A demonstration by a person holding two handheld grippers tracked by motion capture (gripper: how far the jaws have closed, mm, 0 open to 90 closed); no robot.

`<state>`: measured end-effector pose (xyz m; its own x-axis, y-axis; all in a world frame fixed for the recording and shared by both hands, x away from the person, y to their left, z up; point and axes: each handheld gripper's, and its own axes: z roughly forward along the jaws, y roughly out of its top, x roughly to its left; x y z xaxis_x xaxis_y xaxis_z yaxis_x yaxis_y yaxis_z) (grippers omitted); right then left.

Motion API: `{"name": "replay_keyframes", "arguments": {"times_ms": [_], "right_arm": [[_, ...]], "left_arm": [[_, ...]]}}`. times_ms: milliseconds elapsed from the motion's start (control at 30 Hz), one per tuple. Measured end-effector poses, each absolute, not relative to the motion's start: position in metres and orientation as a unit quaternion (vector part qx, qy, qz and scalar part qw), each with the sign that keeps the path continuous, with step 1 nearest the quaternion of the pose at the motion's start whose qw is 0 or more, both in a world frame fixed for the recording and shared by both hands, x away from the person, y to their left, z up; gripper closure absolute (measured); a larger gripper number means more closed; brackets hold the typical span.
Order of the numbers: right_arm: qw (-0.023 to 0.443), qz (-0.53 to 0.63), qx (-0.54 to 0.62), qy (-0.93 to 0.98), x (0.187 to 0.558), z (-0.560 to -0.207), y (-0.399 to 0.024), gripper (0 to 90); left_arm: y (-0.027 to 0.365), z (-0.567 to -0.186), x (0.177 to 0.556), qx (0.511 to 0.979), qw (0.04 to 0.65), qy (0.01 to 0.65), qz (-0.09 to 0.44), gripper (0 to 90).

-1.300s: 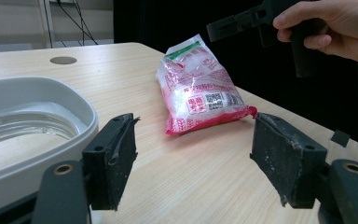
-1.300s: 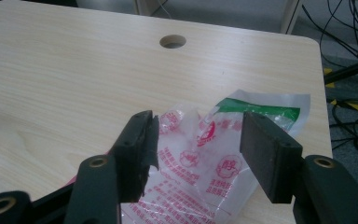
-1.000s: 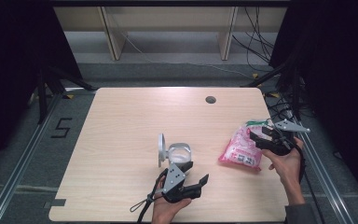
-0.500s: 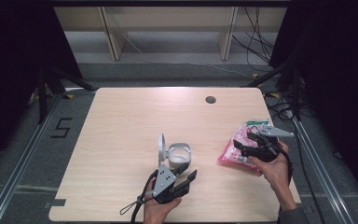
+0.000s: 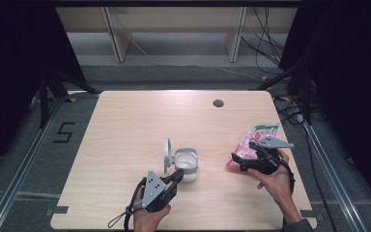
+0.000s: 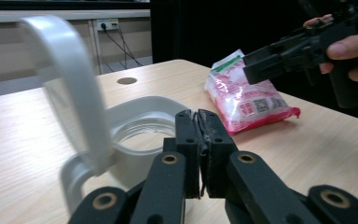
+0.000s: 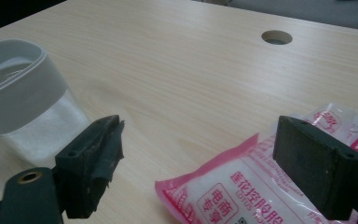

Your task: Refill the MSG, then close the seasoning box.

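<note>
A clear container [image 5: 187,165] with a grey-white rim stands near the table's front middle, its flip lid [image 5: 166,149] standing open. In the left gripper view the shut jaws of my left gripper [image 6: 199,122] sit just in front of the container [image 6: 142,122], with the raised lid [image 6: 72,88] to the left. Nothing is between them. A pink and white sealed bag [image 5: 252,139] lies at the right. My right gripper [image 5: 236,162] is at the bag's near end. Its own view shows my right gripper [image 7: 205,135] open, the bag's corner [image 7: 242,186] lying between the jaws.
A round cable hole [image 5: 218,103] sits near the table's far edge. The wooden table [image 5: 135,125] is bare on its left half. Behind the table are shelf legs and cables on the floor. The container [image 7: 23,93] stands to the left in the right gripper view.
My right gripper has moved left and nearer, down to the bag's near end. My left gripper has shifted slightly left beside the container, still shut.
</note>
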<state>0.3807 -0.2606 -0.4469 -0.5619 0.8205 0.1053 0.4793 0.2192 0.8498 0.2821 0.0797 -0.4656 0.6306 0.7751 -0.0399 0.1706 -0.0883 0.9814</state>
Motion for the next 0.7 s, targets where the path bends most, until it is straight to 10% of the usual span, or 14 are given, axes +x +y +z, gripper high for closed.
{"name": "replay_keyframes", "arguments": {"times_ms": [700], "right_arm": [[0.192,0.441,0.410,0.775,0.376,-0.455,-0.257,19.8]], "left_arm": [[0.119,-0.463,0.287,0.681,0.562,0.368,0.290,89.3]]}}
